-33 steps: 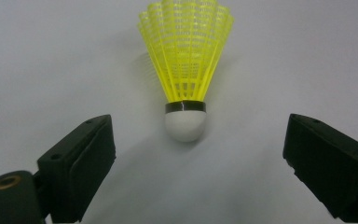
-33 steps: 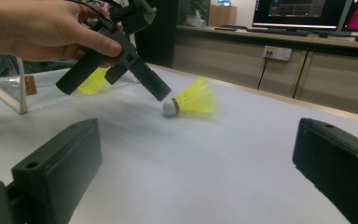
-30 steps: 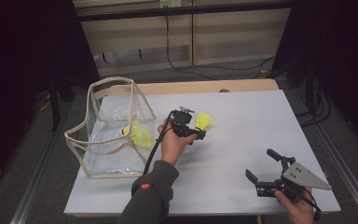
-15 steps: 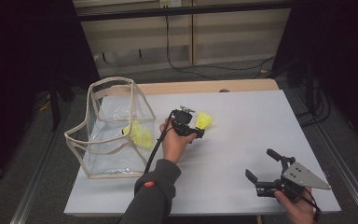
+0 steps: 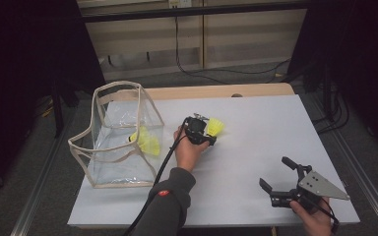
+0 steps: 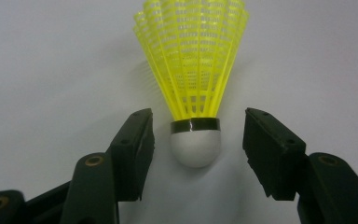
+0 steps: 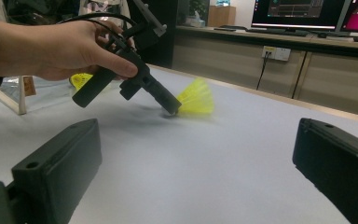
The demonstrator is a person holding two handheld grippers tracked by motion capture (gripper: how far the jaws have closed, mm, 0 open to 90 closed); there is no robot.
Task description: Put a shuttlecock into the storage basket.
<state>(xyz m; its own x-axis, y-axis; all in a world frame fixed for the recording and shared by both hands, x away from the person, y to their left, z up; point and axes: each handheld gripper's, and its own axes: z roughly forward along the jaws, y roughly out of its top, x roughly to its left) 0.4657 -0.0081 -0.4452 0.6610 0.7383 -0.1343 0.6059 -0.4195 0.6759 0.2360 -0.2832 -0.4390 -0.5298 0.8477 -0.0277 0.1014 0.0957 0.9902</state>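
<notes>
A yellow shuttlecock (image 5: 215, 127) lies on the white table (image 5: 256, 147), its skirt pointing away from my left gripper (image 5: 208, 133). In the left gripper view its white cork (image 6: 196, 147) sits between the two black jaws of the left gripper (image 6: 199, 116), with a gap on each side. The jaws have just been closing around it, and the pads do not touch it. My right gripper (image 5: 275, 172) rests near the table's front right corner, open and holding nothing. The right gripper view looks past its wide-apart jaws at the left gripper (image 7: 170, 105) and the shuttlecock (image 7: 196, 98).
A clear plastic bag with beige trim (image 5: 120, 132) stands open at the left of the table, with a second yellow shuttlecock (image 5: 147, 142) inside it. A black cable trails from the left gripper along the person's sleeve (image 5: 170, 196). Cabinets and cables lie beyond the table's far edge.
The left gripper's jaws look a little narrower around the shuttlecock's cork. Both hands stay about where they were, and the shuttlecock has not moved.
</notes>
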